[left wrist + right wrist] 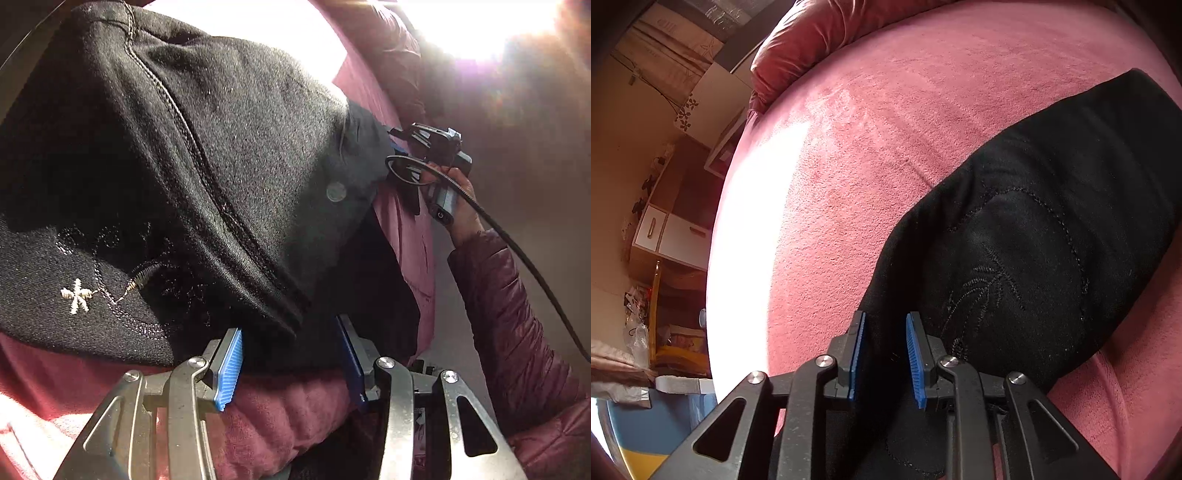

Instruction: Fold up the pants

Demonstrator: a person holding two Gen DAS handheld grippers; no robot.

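Black pants (192, 155) with stitched seams, a grey button and a pale embroidered star hang lifted above a pink blanket (280, 413). My left gripper (291, 358) has its blue pads wide apart around a thick fold of the pants' edge. In the right wrist view the pants (1052, 229) lie across the pink blanket (886, 129). My right gripper (886, 358) has its blue pads close together with black fabric between them. The right gripper also shows in the left wrist view (399, 147), at the far end of the waistband.
A person's arm in a maroon puffer sleeve (517, 314) holds the right gripper, with a black cable trailing. A maroon pillow (820, 33) lies at the blanket's far edge. Cabinets and clutter (665, 229) stand left of the bed.
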